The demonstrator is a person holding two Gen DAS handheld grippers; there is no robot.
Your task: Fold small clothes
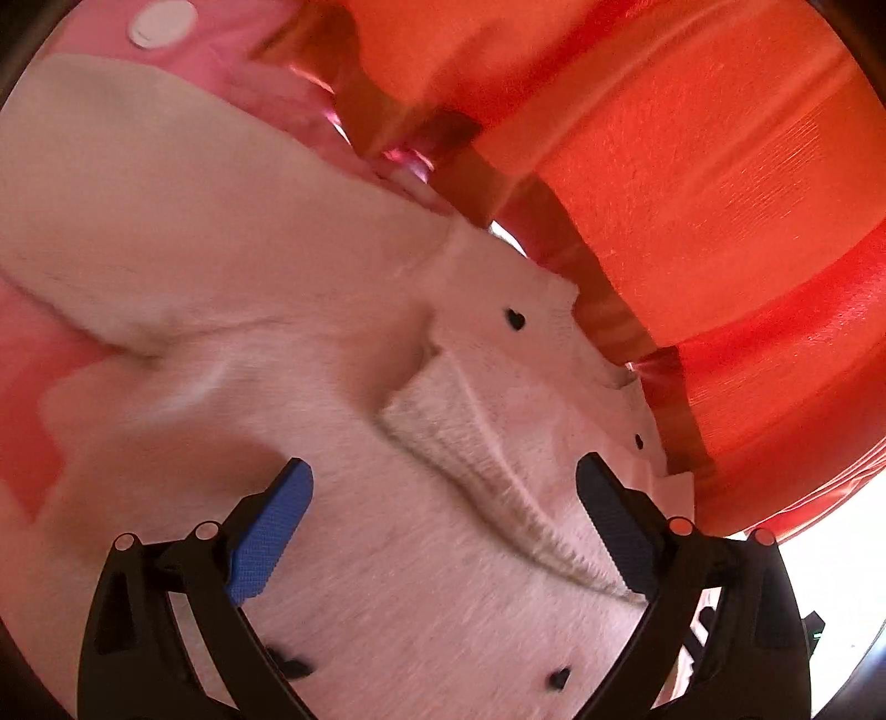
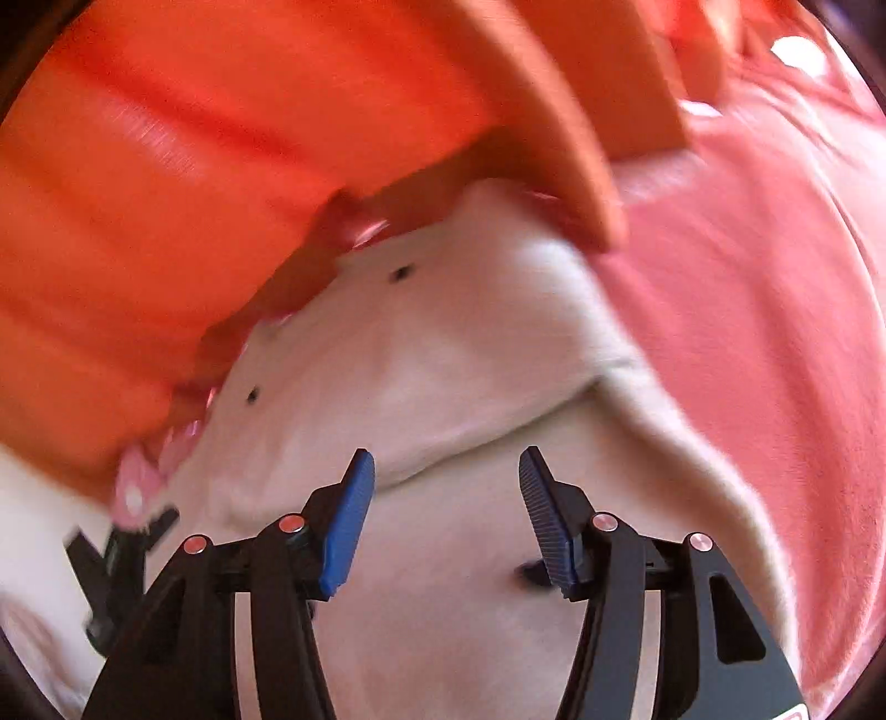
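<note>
A small cream knit garment (image 1: 310, 310) with tiny black heart marks lies on a pink cloth surface (image 1: 33, 354). A folded flap crosses its middle. My left gripper (image 1: 443, 482) is open just above the garment, its blue pads on either side of the flap's ribbed edge, holding nothing. In the right wrist view the same cream garment (image 2: 432, 354) fills the centre, with a fold line running across it. My right gripper (image 2: 446, 471) is open and empty, hovering close over that fold.
A large orange gripper body (image 1: 692, 194) fills the upper right of the left view, and another orange body (image 2: 194, 166) fills the upper left of the right view. Pink cloth (image 2: 747, 332) extends to the right. A white round disc (image 1: 160, 22) lies at the far top left.
</note>
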